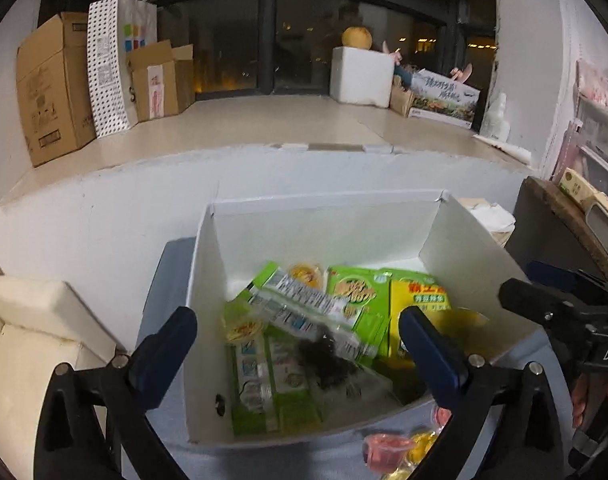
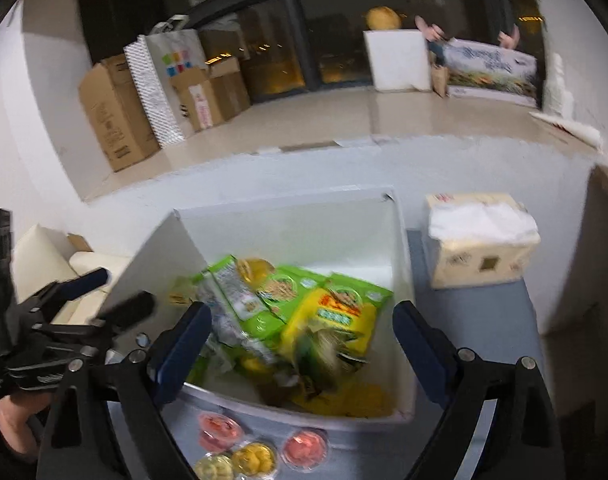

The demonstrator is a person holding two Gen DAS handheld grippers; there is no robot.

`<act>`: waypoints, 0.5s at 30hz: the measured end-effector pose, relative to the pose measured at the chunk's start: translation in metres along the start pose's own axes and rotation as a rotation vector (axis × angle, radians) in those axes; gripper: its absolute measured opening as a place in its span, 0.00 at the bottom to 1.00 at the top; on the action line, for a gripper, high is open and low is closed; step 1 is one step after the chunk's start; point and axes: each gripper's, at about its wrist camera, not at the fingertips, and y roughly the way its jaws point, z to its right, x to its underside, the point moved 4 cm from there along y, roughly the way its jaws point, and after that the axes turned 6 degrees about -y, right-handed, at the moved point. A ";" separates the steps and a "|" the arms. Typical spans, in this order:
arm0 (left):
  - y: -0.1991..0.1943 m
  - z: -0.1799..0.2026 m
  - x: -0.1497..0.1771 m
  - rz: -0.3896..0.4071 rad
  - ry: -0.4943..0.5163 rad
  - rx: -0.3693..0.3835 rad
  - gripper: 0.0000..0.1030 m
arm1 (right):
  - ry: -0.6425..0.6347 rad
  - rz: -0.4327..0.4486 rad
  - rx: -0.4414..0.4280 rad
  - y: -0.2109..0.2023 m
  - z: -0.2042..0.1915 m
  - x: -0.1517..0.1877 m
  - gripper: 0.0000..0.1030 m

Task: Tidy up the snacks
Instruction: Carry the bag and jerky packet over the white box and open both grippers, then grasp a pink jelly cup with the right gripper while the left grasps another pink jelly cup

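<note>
Snacks fill the white box (image 1: 208, 320) in the left wrist view: shiny green packets (image 1: 356, 300), a yellow packet (image 1: 418, 308) and a clear crinkly bag (image 1: 304, 312) of dark bits. The left gripper (image 1: 298, 344) hangs over the box with its blue-padded jaws spread wide and nothing between them. The box walls look thin and smooth, like card. Just in front of the box, small round jelly cups (image 1: 388, 452) sit on the grey table (image 1: 164, 288).

From the right wrist view, the right gripper (image 2: 302, 348) is over the same box, jaws wide apart too, holding nothing. Pink and yellow jelly cups (image 2: 256, 456) wait just in front of the box; a soft tissue pack (image 2: 480, 240) sits to its right. I think the cups go in next. They look slick and round, so a pinch could make one pop out. A hard squeeze might crack a lid.
</note>
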 end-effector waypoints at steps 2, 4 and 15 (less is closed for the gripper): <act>-0.005 -0.001 0.002 -0.002 -0.009 0.006 1.00 | 0.002 0.011 -0.007 -0.007 0.001 0.003 0.99; -0.013 -0.001 0.003 0.008 -0.007 -0.003 1.00 | -0.013 0.042 -0.013 -0.020 -0.002 0.004 1.00; -0.095 0.016 0.042 0.064 0.004 0.045 1.00 | -0.099 0.114 -0.045 -0.099 -0.030 0.064 1.00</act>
